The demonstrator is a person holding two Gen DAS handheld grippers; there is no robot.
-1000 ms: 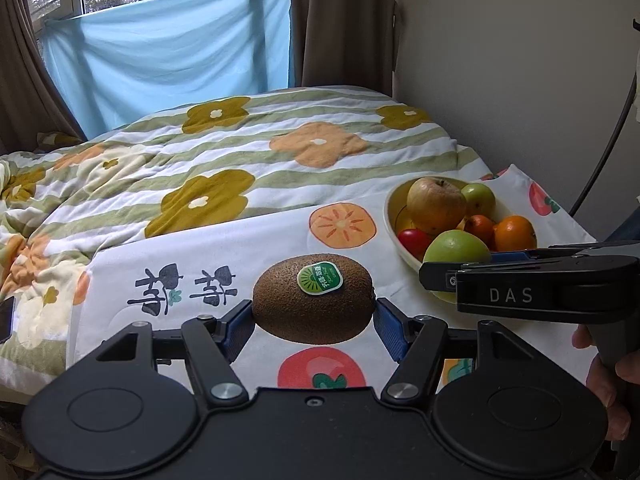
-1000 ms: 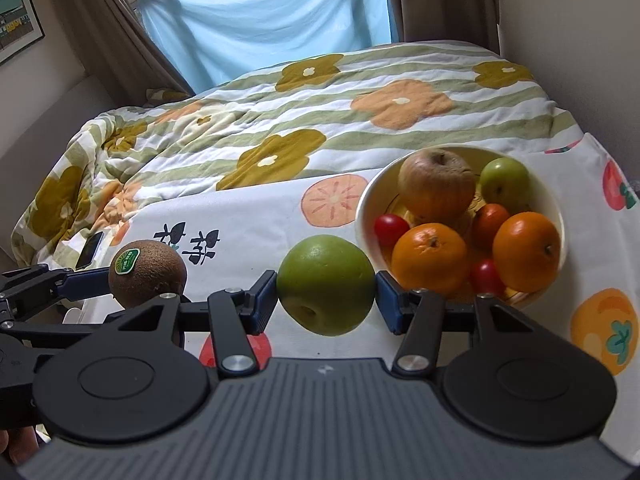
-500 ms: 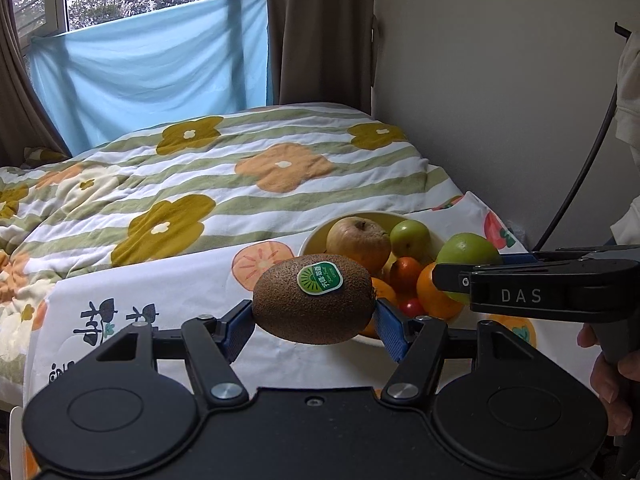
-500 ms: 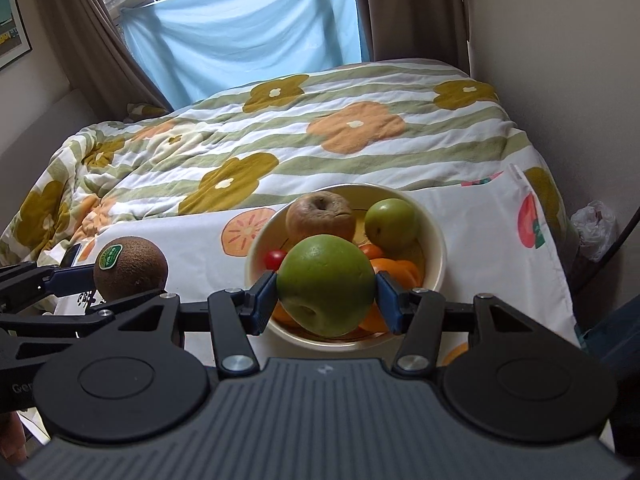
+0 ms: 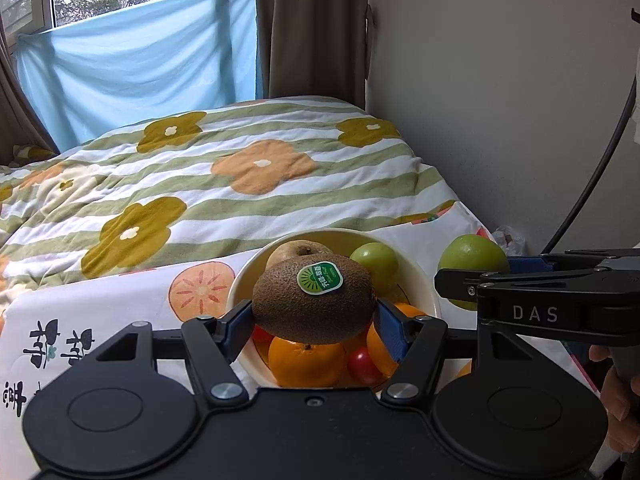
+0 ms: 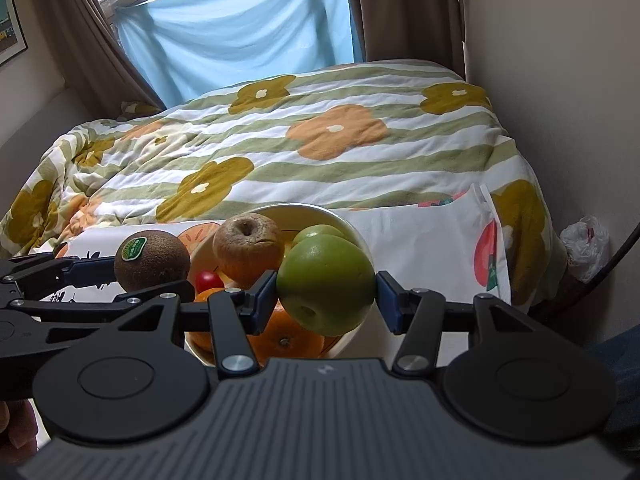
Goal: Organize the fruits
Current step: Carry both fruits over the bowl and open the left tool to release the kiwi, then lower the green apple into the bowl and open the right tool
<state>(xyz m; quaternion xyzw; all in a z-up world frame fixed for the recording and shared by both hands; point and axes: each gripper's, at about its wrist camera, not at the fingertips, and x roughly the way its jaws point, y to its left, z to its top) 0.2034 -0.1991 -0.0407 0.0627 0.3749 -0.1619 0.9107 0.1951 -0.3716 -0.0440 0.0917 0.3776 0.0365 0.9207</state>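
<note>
My left gripper (image 5: 314, 316) is shut on a brown kiwi (image 5: 314, 304) with a green sticker, held above the cream bowl (image 5: 424, 280). The bowl holds a brown russet apple (image 6: 248, 248), a small green apple (image 5: 374, 264), oranges (image 5: 306, 362) and small red fruits (image 5: 362, 364). My right gripper (image 6: 326, 294) is shut on a large green apple (image 6: 326, 284) over the bowl's right side (image 6: 356, 236). In the left wrist view that apple (image 5: 472, 258) shows at the right, beyond the bowl's rim. In the right wrist view the kiwi (image 6: 152, 260) hangs left of the bowl.
The bowl stands on a white cloth (image 5: 120, 312) printed with fruit, at the foot of a bed with a flowered striped quilt (image 5: 240, 176). A wall (image 5: 500, 100) runs close along the right. A plastic bag (image 6: 586, 244) and a black cable (image 5: 592, 184) are beside it.
Both grippers have carried their fruit to the right across the cloth: the bowl, at the right before, now lies under the kiwi and the green apple. Neither grip has changed.
</note>
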